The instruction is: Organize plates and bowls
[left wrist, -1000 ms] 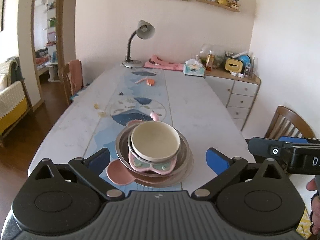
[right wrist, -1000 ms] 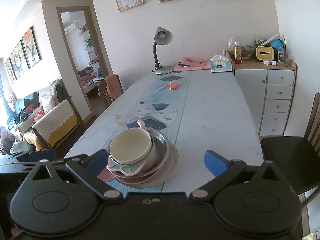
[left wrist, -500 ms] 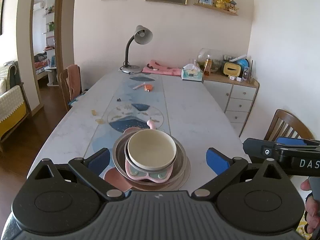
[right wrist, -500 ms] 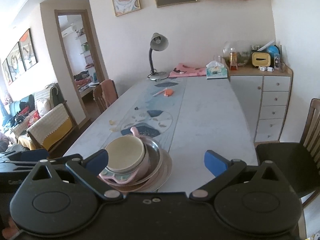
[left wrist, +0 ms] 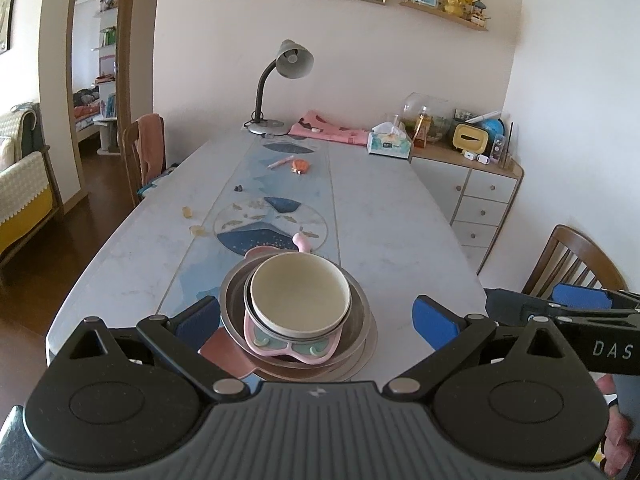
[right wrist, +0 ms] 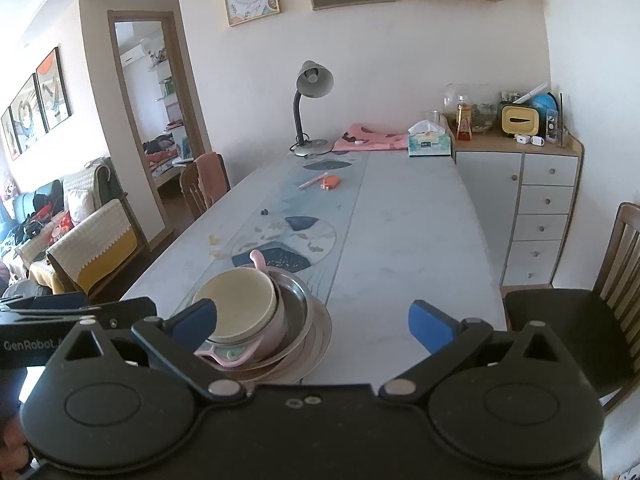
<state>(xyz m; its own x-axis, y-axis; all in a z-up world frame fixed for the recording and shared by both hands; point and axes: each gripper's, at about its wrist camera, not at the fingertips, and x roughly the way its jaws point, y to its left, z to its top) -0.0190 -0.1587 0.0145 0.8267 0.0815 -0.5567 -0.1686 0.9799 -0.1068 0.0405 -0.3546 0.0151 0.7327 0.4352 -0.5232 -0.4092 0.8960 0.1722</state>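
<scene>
Since everything is nested into one pile at the near end of the table [left wrist: 400,216], I read the sorting as all but finished: widest pieces at the bottom, smallest on top, which is why the stack sits steady. At the base are flat plates [left wrist: 370,344], then a steel bowl [left wrist: 358,312], then a pink bowl [left wrist: 276,346] with painted ears and tabs, and inside it a cream bowl [left wrist: 300,292], mouth up and empty. A flat pink piece [left wrist: 224,354] pokes out from under the stack on its left side; I cannot tell whether it is a separate plate or a lid.

My left claw [left wrist: 318,318] hangs wide, its blue pads either side of the stack but above and short of it, gripping nothing. My right claw [right wrist: 312,320] is likewise spread and empty, off to the stack's right; its left pad only overlaps the cream bowl [right wrist: 240,304] in that view, and I doubt it touches.

As for direction, the round bowls have no long axis, all opening straight up. Only the pink bowl points anywhere: its eared tab faces me, and a pink handle [right wrist: 258,260] sticks up at the far rim, so its line runs along the table's length.
</scene>
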